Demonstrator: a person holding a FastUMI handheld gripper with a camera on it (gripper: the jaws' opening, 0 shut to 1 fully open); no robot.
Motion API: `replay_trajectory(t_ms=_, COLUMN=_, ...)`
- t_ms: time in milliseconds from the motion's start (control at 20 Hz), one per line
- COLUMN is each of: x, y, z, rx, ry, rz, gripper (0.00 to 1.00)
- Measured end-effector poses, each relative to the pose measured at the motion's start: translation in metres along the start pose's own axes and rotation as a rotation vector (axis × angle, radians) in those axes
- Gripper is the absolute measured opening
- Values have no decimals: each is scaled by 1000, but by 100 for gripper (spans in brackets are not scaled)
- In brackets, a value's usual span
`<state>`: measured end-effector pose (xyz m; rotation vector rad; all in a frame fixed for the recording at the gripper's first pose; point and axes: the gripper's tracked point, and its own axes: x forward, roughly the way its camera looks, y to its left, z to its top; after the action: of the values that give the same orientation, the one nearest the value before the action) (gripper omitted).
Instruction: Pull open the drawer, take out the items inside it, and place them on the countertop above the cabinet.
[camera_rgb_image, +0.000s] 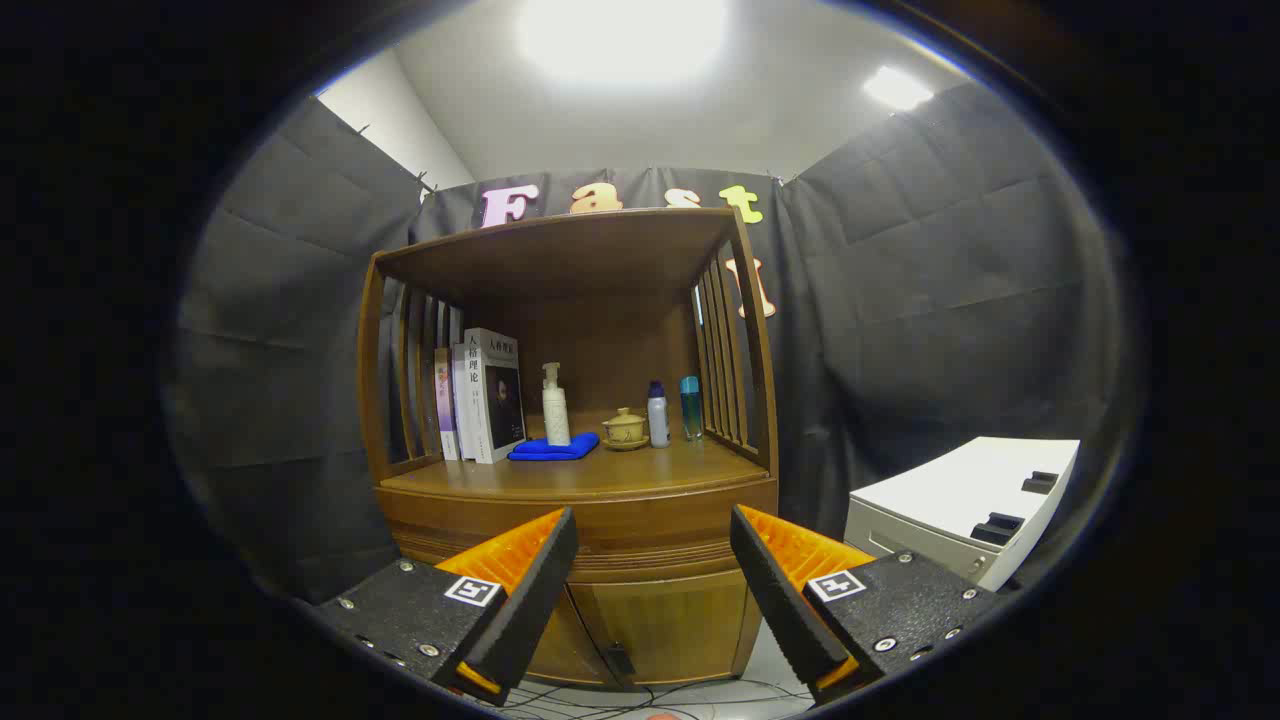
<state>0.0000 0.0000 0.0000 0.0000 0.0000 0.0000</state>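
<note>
Right now the gripper (652, 560) has its fingers spread wide apart, holding nothing. Just beyond them is the wooden cabinet (660, 610) with its drawer (655, 530) shut. Books (483, 395), a blue cloth (553, 448) and bottles (657, 415) sit on the countertop (640, 470).

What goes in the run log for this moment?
gripper: open, holding nothing | target: drawer shut, just ahead of fingers | countertop: books, spray bottle, blue cloth, teacup, two bottles | stage: approach

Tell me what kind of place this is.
Likely a staged recording booth, not a home: black cloth walls surround a wooden cabinet with books and bottles. The claw is open, facing it.
</note>
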Motion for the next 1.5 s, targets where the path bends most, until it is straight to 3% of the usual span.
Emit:
replay_trajectory(t_ms=950, x=3, y=8, z=-30, rx=-15, ry=19, rz=36, gripper=96)
replay_trajectory(t_ms=1500, x=50, y=22, z=-32, rx=15, ry=13, rz=50, gripper=96)
